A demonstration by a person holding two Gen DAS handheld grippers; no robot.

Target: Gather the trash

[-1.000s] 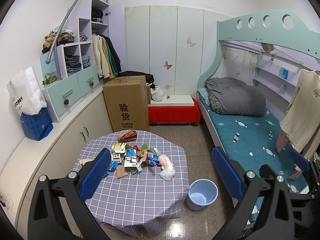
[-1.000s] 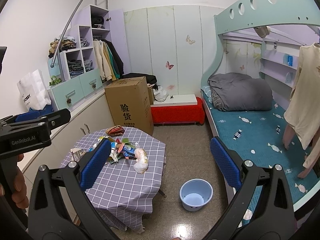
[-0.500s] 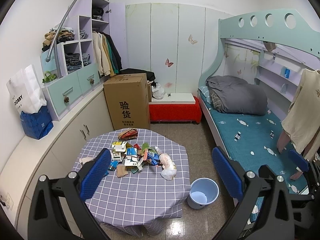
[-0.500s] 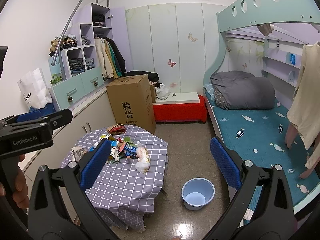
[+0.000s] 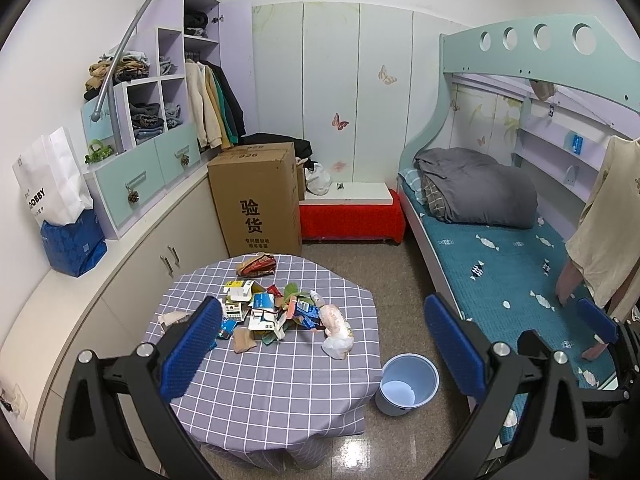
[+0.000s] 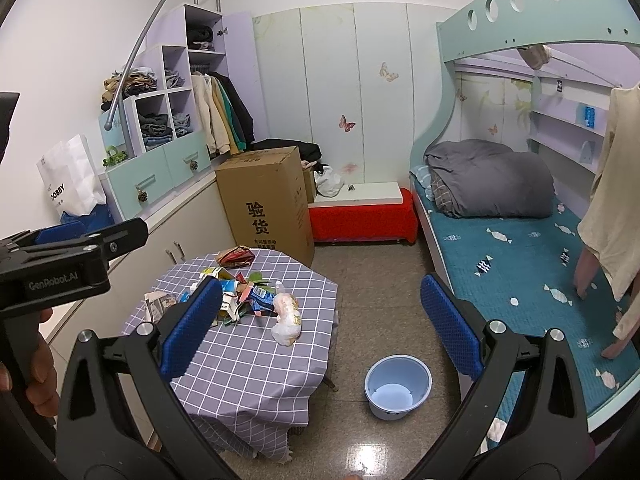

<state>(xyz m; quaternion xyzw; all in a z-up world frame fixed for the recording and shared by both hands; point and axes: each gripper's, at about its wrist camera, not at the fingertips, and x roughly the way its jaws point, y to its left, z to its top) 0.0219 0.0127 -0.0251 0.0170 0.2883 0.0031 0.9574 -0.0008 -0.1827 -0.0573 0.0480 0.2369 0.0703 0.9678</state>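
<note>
Left hand-held gripper (image 5: 320, 344): raised above the near edge of the counter, blue pads spread wide with nothing between them; it looks poised for a first pick rather than carrying anything.

Right hand-held gripper (image 6: 320, 332): held high to the right of the other, fingers equally wide and empty, framing both the counter and the floor beside it, a stance that suits taking in pile and bucket together.

Hand (image 6: 36, 364): at the left edge of the right view, fingers wrapped round the black handle of the left tool, whose arm juts out above the counter's left side.

Bucket (image 5: 408, 384): pale blue, upright on the floor just beside the counter's near right corner; it appears empty and is probably set there so that scraps travel only a short way down.

Counter (image 5: 272, 392): a low table under a grey checked cloth that hangs over its edges, its near half bare.

Trash (image 5: 264, 312): a loose heap of torn cartons, wrappers and paper scraps in the middle of the counter, seemingly none collected so far.

White bag (image 5: 338, 330): crumpled, lying at the right end of the heap, nearest the bucket and so a likely first candidate.

Red wrapper (image 5: 256, 266): apart from the heap, at the counter's far edge.

Cardboard box (image 5: 256, 196): tall, standing on the floor just beyond the counter.

Bed (image 5: 500, 264): along the right wall, a grey quilt bundled at its far end.
</note>
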